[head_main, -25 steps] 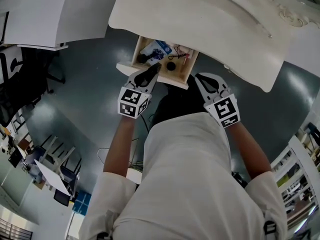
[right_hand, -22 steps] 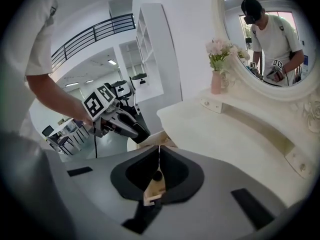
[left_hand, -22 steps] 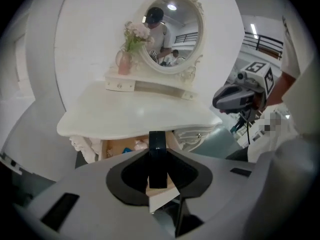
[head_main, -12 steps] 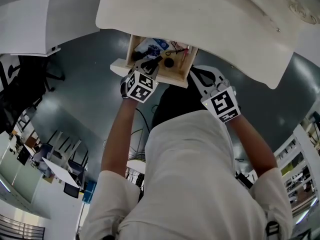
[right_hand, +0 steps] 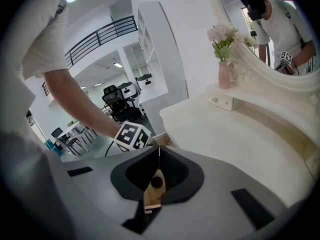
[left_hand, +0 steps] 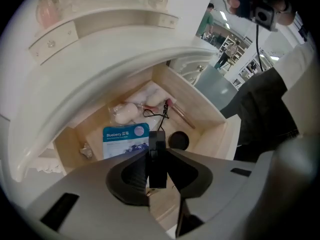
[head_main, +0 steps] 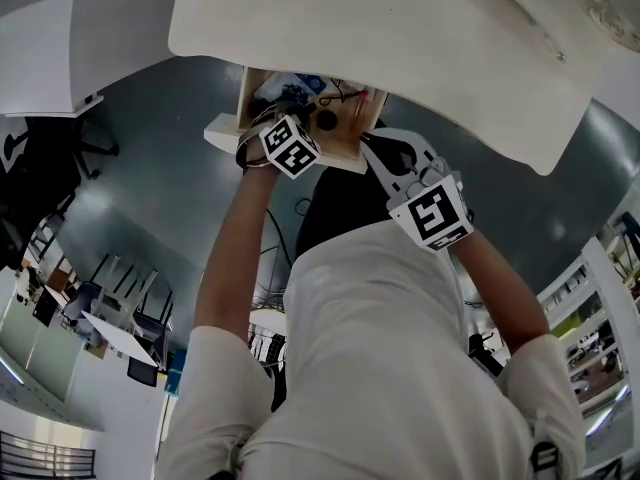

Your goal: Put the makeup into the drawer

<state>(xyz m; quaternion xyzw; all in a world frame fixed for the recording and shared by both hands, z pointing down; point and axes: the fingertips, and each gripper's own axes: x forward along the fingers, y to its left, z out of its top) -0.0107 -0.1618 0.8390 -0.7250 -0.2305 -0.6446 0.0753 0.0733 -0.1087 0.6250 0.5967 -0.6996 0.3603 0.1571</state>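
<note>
The wooden drawer (head_main: 226,133) stands pulled out under the white dressing table (head_main: 400,48). My left gripper (head_main: 284,130) points steeply down into it, shut on a flat black makeup case (left_hand: 157,159) held edge-on just above the drawer floor (left_hand: 200,121). Inside lie a blue Blueberry mask packet (left_hand: 125,139), a round black compact (left_hand: 178,141), a wrapped pale sponge (left_hand: 125,112), a pink-tipped brush (left_hand: 176,111) and a thin black wire item (left_hand: 159,115). My right gripper (head_main: 372,148) hovers beside the drawer's right corner, shut and empty (right_hand: 159,148).
The tabletop overhangs the back of the drawer (left_hand: 100,79). A mirror (right_hand: 280,29) and a pink vase of flowers (right_hand: 223,59) stand on the table. Office chairs (right_hand: 120,104) and desks fill the room to the left. A black cable (head_main: 275,268) lies on the grey floor.
My left gripper has dropped down into the drawer with the black case, rolling as it went. The right gripper has shifted slightly toward the drawer's corner.
</note>
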